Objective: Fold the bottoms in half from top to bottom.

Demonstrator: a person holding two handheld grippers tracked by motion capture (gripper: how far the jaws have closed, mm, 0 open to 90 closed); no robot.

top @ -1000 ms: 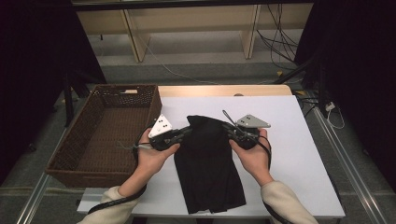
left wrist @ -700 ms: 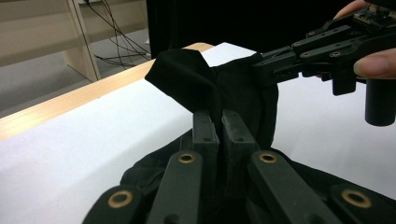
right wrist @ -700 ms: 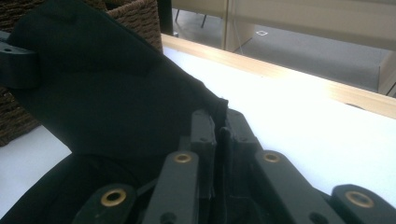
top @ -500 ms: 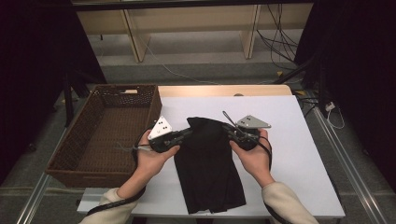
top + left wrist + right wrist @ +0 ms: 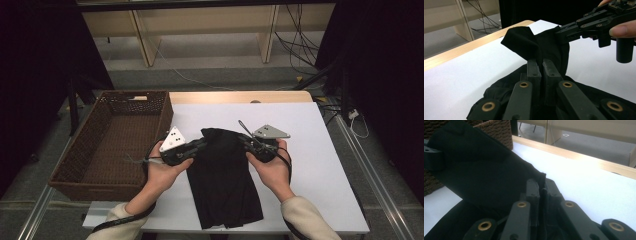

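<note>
A black cloth lies lengthwise on the white table top, its far end lifted between both hands. My left gripper is shut on the cloth's far left edge; in the left gripper view the fabric rises from between my pinched jaws at the gripper. My right gripper is shut on the far right edge, and in the right gripper view the cloth stretches left from the gripper. The right gripper also appears in the left gripper view, clamped on the fabric.
A brown wicker basket stands at the table's left side, close to my left hand. The table's wooden far edge runs behind the cloth. Shelving legs and cables are on the floor beyond.
</note>
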